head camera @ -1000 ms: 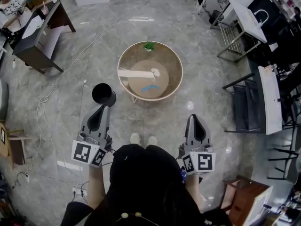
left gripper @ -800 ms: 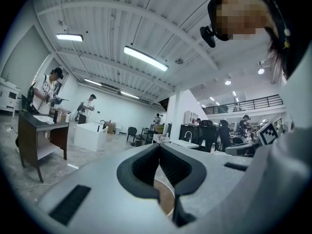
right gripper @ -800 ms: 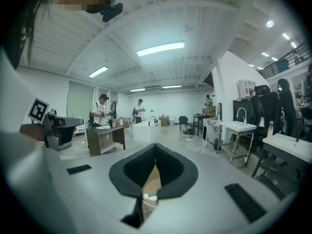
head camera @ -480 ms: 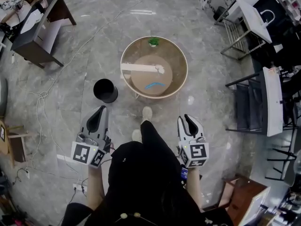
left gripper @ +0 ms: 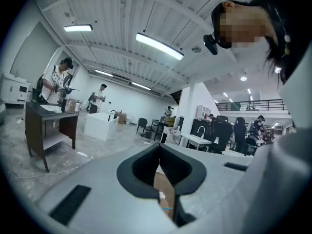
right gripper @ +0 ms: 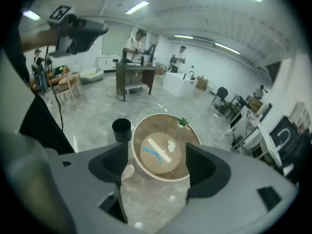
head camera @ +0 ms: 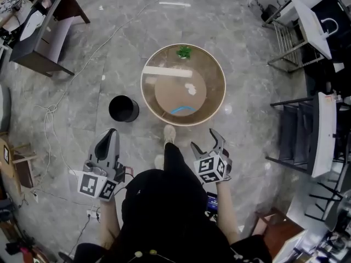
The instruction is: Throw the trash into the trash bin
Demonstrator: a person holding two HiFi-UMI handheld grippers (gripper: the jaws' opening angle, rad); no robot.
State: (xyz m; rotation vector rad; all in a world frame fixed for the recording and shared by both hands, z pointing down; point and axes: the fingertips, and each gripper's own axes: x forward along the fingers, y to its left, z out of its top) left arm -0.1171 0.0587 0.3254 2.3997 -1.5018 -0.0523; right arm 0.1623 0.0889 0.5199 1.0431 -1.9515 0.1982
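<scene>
A round wooden table (head camera: pixel 214 78) stands on the floor ahead of me. On it lie a crumpled white paper (head camera: pixel 190 88), a blue strip (head camera: pixel 181 110) and a long pale strip (head camera: pixel 167 72). The black trash bin (head camera: pixel 123 108) stands on the floor left of the table. My right gripper (head camera: pixel 207 141) tilts down toward the table's near edge. Its jaws are opening, with nothing between them. In the right gripper view the table (right gripper: pixel 146 133), the paper (right gripper: pixel 171 144) and the bin (right gripper: pixel 121 129) lie ahead. My left gripper (head camera: pixel 107 144) is shut and empty, short of the bin.
A small green plant (head camera: pixel 184 51) sits at the table's far rim. A dark desk (head camera: pixel 46 34) stands at the far left, and chairs and white tables (head camera: pixel 307 130) at the right. Cables (head camera: pixel 52 114) trail over the grey marble floor. My foot (head camera: pixel 170 133) is near the table.
My right gripper has dropped, tipped down toward the table and gone from shut to open. I have stepped closer to the table. The left gripper has shifted a little.
</scene>
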